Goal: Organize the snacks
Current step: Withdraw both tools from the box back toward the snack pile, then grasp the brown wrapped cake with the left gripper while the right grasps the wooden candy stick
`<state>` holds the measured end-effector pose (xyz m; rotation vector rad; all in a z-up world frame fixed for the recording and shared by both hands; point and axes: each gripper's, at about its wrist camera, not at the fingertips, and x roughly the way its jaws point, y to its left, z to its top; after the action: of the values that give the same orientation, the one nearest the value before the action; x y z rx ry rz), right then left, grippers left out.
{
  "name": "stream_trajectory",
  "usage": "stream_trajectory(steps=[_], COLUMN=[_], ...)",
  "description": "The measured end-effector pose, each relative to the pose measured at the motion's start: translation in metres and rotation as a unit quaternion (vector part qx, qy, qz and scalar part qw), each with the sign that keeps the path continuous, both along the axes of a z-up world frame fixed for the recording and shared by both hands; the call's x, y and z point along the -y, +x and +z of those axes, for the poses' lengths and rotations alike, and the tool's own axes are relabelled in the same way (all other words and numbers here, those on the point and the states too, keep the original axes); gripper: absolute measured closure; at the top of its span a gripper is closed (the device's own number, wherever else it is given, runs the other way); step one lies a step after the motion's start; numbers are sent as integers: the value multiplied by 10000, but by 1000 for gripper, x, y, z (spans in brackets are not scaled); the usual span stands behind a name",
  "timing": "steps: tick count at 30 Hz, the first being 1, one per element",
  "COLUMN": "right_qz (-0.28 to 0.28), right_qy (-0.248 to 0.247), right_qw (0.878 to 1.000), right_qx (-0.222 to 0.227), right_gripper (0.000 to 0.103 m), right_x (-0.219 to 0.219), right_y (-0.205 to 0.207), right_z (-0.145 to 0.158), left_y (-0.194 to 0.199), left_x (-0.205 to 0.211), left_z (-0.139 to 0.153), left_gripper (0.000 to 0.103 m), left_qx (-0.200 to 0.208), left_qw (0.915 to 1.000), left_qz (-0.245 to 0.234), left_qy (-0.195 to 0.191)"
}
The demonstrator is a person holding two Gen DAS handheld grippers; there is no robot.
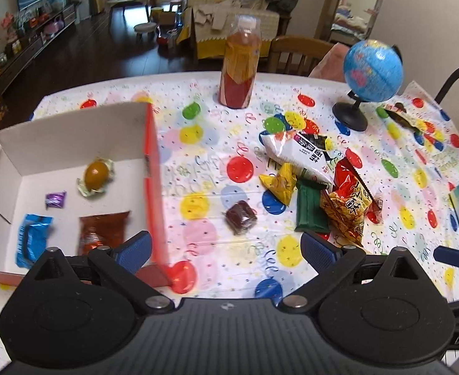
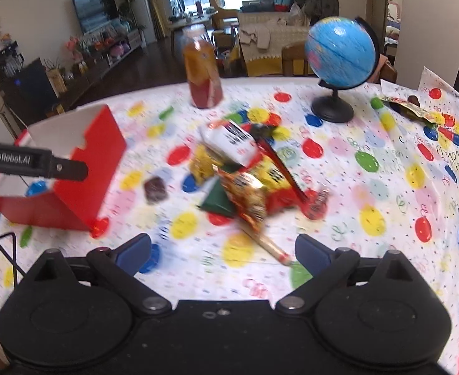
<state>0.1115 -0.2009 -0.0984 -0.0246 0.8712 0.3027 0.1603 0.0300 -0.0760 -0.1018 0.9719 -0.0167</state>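
Red on the outside, white within, the cardboard box [image 1: 73, 143] sits at the left of the balloon-print tablecloth [image 1: 204, 218], and it holds a blue packet [image 1: 32, 239], a purple sweet [image 1: 55, 199], a golden wrapped egg [image 1: 95, 175] and a brown pouch [image 1: 102, 229]. The left gripper [image 1: 226, 251] hangs spread wide, nothing between its pads. The right gripper [image 2: 223, 254] gapes empty too, above the snack pile [image 2: 245, 181] mid-table. A dark wrapped cube [image 1: 241, 215] lies alone between box and pile.

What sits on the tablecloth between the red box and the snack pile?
Only a dark brown wrapped candy lies between the red box and the snack pile; both wrist views show it.
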Motion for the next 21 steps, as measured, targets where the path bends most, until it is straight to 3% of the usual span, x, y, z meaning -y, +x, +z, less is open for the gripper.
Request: stream_trajectory(steps=[8, 16, 21], right_qz=[292, 593, 799], right_qy=[-179, -368, -489], right_qw=[9992, 9969, 9943], right_qx=[-228, -372, -510], right_gripper=[19, 28, 45], right_x=[22, 25, 21], right_y=[24, 47, 61], right_z=[-28, -50, -65], left_y=[31, 67, 86], left_x=[34, 41, 38], left_z=[-26, -49, -68], left_gripper=[1, 2, 6], left_qx=[-197, -545, -847], left_qw=[9983, 9947, 9902], left_qz=[394, 786, 1045], left_qy=[369, 373, 363])
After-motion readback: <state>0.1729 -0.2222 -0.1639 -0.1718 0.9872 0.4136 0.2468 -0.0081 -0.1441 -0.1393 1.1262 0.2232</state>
